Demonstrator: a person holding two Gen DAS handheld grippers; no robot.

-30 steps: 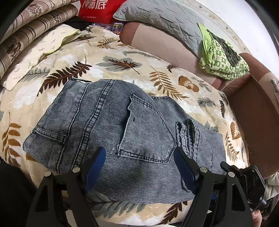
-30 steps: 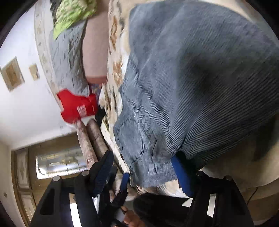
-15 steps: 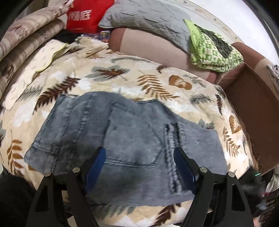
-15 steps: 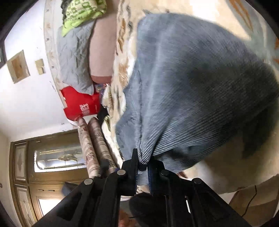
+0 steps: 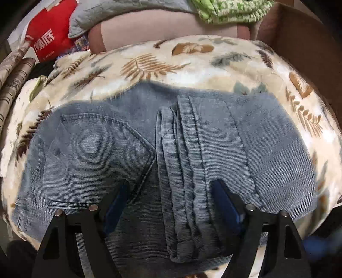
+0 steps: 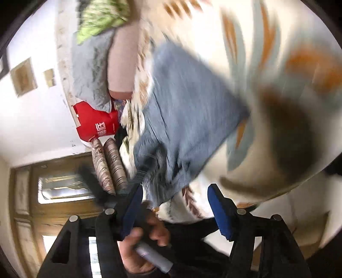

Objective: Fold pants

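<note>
Grey-blue corduroy pants (image 5: 162, 154) lie folded on a leaf-print blanket (image 5: 192, 62), back pocket to the left and stacked hems down the middle. My left gripper (image 5: 171, 205) is open, low over the near edge of the pants, its blue pads (image 5: 115, 205) on either side of the hems. In the blurred, tilted right wrist view the pants (image 6: 188, 111) lie ahead. My right gripper (image 6: 175, 209) is open and empty, off the pants' edge.
A red bag (image 5: 51, 40), grey quilted pillow (image 5: 128, 15) and green patterned cloth (image 5: 230, 10) lie at the sofa back. Rolled patterned cushions (image 5: 12, 81) are at the left. A brown sofa arm (image 5: 307, 45) rises at the right. The left hand (image 6: 145, 246) holds its gripper handle.
My left gripper moved closer and lower over the pants. My right gripper, shut on the pants' edge half a second ago, has opened, let go and swung back.
</note>
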